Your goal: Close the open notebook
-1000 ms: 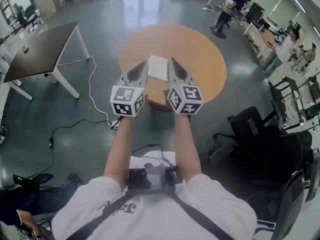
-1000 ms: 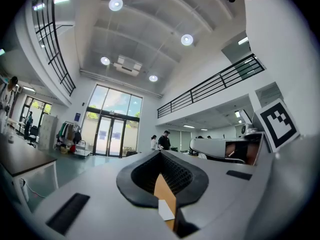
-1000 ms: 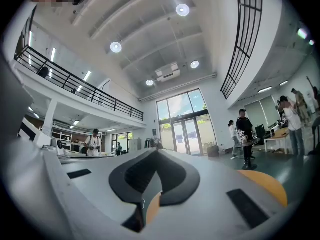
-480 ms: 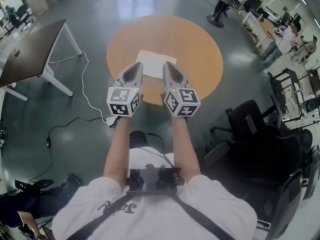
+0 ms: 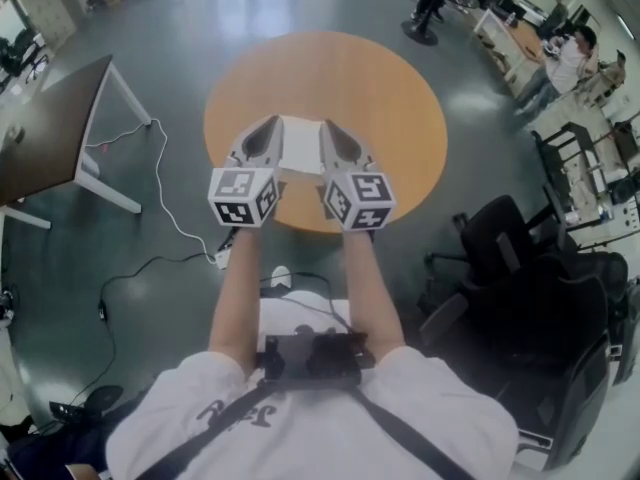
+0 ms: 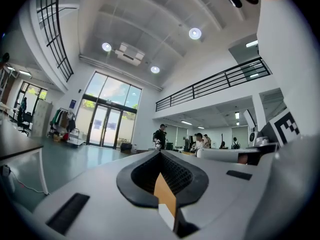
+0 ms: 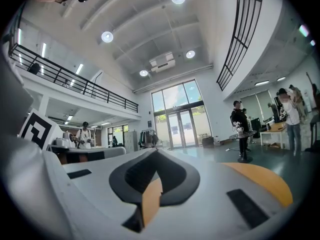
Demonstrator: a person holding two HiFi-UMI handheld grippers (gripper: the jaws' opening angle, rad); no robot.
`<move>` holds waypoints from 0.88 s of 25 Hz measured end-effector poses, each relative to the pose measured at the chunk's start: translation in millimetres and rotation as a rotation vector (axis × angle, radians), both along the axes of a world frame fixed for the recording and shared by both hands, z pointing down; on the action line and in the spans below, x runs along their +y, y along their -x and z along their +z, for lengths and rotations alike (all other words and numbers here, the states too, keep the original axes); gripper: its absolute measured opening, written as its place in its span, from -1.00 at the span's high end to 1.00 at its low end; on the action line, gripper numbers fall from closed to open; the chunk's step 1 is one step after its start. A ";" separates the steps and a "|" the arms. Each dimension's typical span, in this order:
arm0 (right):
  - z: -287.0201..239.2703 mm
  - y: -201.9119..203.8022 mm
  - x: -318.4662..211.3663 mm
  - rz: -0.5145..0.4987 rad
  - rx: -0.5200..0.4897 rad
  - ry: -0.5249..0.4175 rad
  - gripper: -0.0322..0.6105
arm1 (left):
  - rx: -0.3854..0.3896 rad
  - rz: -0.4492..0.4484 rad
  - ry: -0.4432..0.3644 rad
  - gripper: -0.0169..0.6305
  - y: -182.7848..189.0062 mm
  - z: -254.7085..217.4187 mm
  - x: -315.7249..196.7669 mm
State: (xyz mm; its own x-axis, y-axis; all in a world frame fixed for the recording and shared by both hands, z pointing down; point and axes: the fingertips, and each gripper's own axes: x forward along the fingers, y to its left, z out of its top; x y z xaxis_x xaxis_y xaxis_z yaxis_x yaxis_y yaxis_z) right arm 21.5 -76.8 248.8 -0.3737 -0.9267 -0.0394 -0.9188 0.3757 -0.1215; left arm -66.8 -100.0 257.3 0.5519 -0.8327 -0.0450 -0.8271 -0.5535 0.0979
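An open white notebook (image 5: 300,145) lies on the near half of the round orange table (image 5: 390,98) in the head view. My left gripper (image 5: 262,128) hovers at the notebook's left edge and my right gripper (image 5: 336,130) at its right edge, both pointing level over the table. Each has its jaws together with nothing held. In the left gripper view the shut left gripper (image 6: 161,154) shows a strip of orange table (image 6: 165,191) and a bit of white through its lower gap. The right gripper (image 7: 156,151) looks the same, with table (image 7: 262,179) at its right.
A dark rectangular table (image 5: 45,133) stands at the left, with a white cable (image 5: 165,203) trailing over the floor toward me. Black office chairs (image 5: 510,258) crowd the right side. People stand by desks at the far right (image 5: 560,58).
The table and notebook have drawn closer in the head view. Both grippers have moved forward and a little lower, and now flank the notebook. Their jaws have stayed together.
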 end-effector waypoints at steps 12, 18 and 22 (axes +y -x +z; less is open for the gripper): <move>63.2 10.9 -56.6 0.091 0.007 0.095 0.85 | -0.012 0.011 0.111 0.91 33.5 73.7 -78.2; 107.4 3.4 -93.3 0.096 0.018 0.179 0.85 | -0.070 0.000 0.224 0.91 44.7 138.5 -117.6; 145.2 -1.3 -98.4 0.085 0.013 0.250 0.85 | -0.062 -0.034 0.302 0.90 55.4 185.3 -125.1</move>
State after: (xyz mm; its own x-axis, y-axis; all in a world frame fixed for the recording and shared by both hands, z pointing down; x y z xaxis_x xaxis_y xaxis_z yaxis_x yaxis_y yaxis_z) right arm 22.8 -175.2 394.0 -0.2935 -0.9351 0.1988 -0.9477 0.2573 -0.1889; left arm -122.2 -225.1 442.6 0.5176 -0.8213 0.2397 -0.8540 -0.4791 0.2025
